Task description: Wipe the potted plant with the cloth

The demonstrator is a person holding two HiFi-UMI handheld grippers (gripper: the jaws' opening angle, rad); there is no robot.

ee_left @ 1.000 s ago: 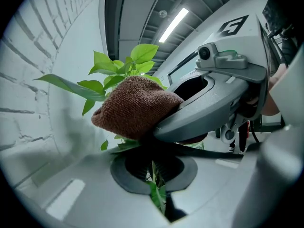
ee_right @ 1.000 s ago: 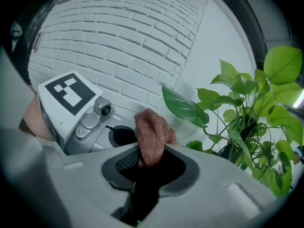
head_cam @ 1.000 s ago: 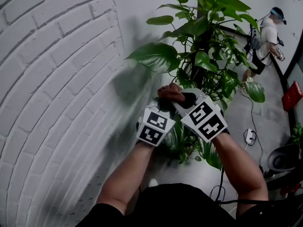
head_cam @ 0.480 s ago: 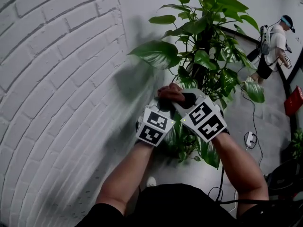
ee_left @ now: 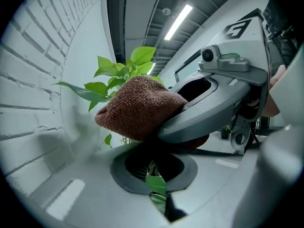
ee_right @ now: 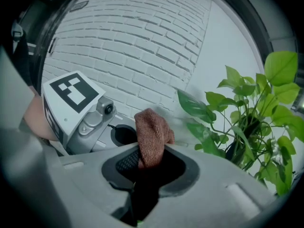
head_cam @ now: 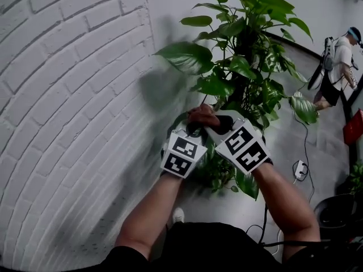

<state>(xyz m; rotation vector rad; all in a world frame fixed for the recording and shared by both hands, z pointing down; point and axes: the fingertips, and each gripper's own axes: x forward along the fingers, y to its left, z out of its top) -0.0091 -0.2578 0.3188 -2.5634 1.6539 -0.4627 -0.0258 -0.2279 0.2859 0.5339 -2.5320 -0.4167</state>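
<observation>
The potted plant [head_cam: 244, 67] with broad green leaves stands by the wall; its pot is hidden behind my hands. Both grippers are held tight together at its lower leaves. My right gripper [head_cam: 220, 121] is shut on a brown cloth [ee_right: 152, 137], which sticks up out of its jaws. In the left gripper view the cloth [ee_left: 137, 106] bulges from the right gripper's grey jaw, just above my left gripper [ee_left: 156, 175]. My left gripper [head_cam: 190, 132] is shut, with a green leaf [ee_left: 156, 185] pinched in the slit between its jaws.
A white brick wall [head_cam: 68, 95] runs close along the left. A person [head_cam: 337, 67] walks at the far right. On the floor lie a cable with a white socket [head_cam: 298, 166], a red object [head_cam: 353, 126] and a dark round pot [head_cam: 334, 208].
Both grippers stay pressed together and have sunk slightly down and left. The person in the background has walked further right.
</observation>
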